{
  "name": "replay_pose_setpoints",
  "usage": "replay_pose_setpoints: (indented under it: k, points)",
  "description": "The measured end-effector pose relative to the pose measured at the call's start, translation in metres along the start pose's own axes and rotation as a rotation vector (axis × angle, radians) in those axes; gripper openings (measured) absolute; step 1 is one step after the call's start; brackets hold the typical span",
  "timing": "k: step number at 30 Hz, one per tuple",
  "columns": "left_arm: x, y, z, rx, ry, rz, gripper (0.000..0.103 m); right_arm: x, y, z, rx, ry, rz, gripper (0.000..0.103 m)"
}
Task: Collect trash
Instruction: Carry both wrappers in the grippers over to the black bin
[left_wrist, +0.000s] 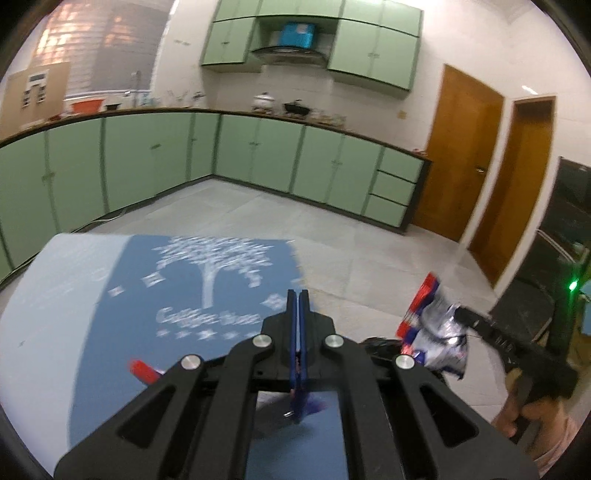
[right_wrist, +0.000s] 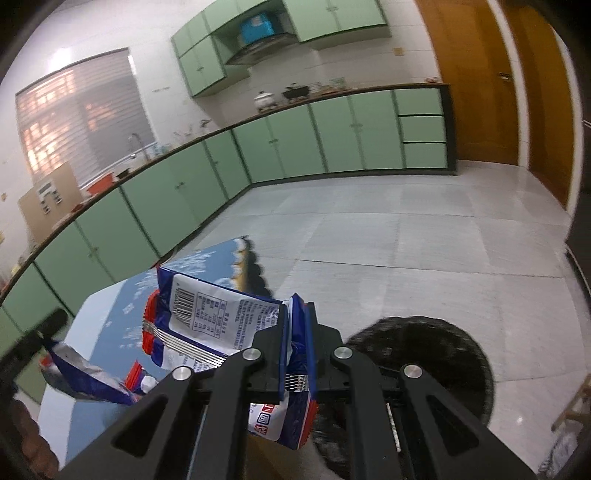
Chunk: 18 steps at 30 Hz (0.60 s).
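Left gripper (left_wrist: 298, 295): jaws pressed together at lower centre of the left wrist view, clamping a thin blue wrapper (left_wrist: 300, 402) whose crumpled end shows below the fingers. In the right wrist view the same wrapper hangs at lower left, silver inside out, from the dark tip of the left gripper.

Right gripper (right_wrist: 297, 314): jaws narrow, clamped on a blue, white and red packet (right_wrist: 207, 314). The packet rises from between the fingers toward centre left of the frame, barcode panel facing the camera; its red-edged end hangs below the jaws. In the left wrist view the packet appears at lower right, held by the right gripper, with a hand (left_wrist: 517, 417) on the grip beneath.

A blue table (left_wrist: 110, 295) with a white tree print lies under both grippers. A round black bin (right_wrist: 443, 350) sits at lower right of the right wrist view, on the grey tiled floor (right_wrist: 406, 240). Green cabinets (left_wrist: 258, 155) line the far walls
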<state>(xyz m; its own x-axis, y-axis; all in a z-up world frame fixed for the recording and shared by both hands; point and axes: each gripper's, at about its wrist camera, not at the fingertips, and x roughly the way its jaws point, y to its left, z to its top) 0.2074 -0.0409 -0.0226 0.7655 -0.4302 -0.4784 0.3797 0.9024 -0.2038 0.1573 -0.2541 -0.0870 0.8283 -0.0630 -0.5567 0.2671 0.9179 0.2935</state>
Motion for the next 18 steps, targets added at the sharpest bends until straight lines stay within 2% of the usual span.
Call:
replay_pose_setpoints:
  k: [7,10,14,18]
  points:
    - [0.033,-0.066,0.002,0.048,0.022,-0.134,0.000,-0.008,-0.069,-0.010,0.066,0.007,-0.087,0.009]
    - [0.044,-0.085,-0.001,0.055,0.038,-0.167,0.000,-0.008,-0.089,-0.015,0.082,0.018,-0.107,0.009]
    - [0.058,-0.103,-0.005,0.080,0.050,-0.189,0.000,-0.007,-0.109,-0.021,0.100,0.024,-0.122,0.009]
    - [0.082,-0.125,-0.016,0.119,0.077,-0.179,0.000,-0.004,-0.129,-0.028,0.111,0.028,-0.154,0.009]
